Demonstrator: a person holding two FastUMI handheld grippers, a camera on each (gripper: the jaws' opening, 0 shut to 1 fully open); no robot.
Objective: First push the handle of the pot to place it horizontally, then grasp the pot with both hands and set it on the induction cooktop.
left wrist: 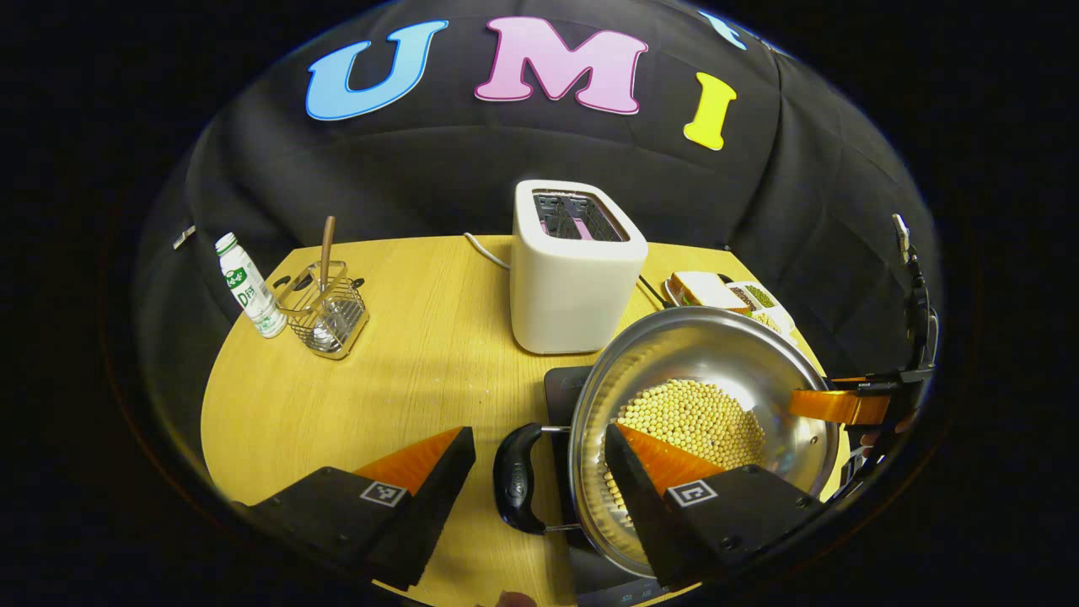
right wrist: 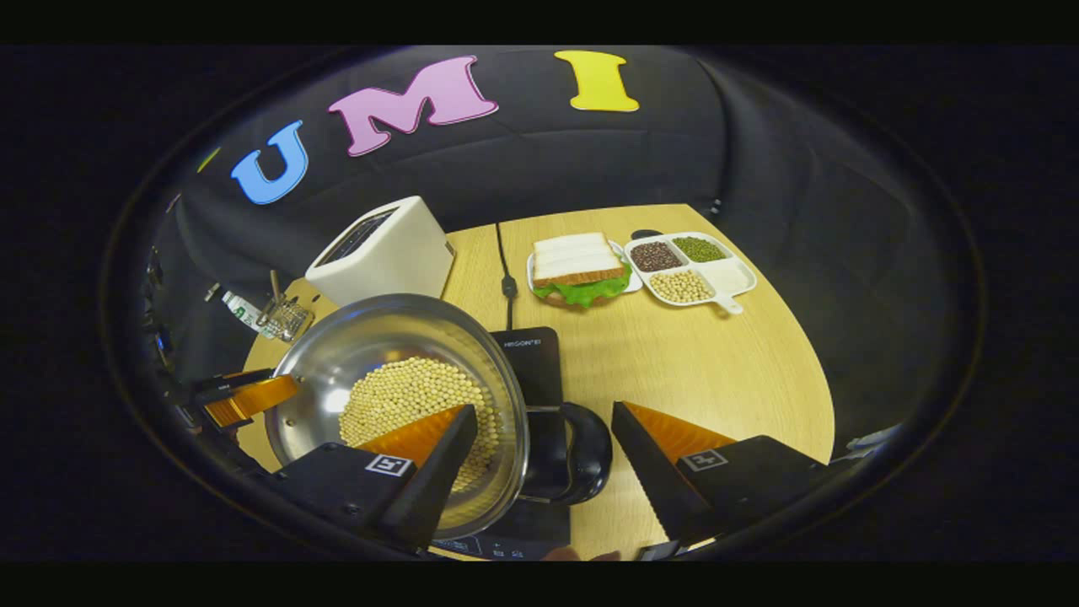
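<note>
A steel pot [left wrist: 716, 354] holding yellow soybeans [left wrist: 695, 417] sits over the black induction cooktop [left wrist: 560, 384]; I cannot tell whether it rests on it. My left gripper [left wrist: 538, 432] is open and straddles the pot's black side handle [left wrist: 516, 487], one finger over the beans and one outside the handle. In the right gripper view the pot [right wrist: 371, 337] is at the left, and my right gripper [right wrist: 546, 411] stands open around the opposite black handle [right wrist: 582, 459], with its left finger inside the rim. Neither gripper's fingers press on a handle. The cooktop [right wrist: 527, 358] shows beneath the pot.
A white toaster [left wrist: 573, 270] stands just behind the pot. A bottle [left wrist: 249, 291] and a wire utensil holder [left wrist: 329, 312] stand at the far left. A sandwich plate [right wrist: 582, 270] and a divided dish of beans [right wrist: 691, 265] lie behind the cooktop.
</note>
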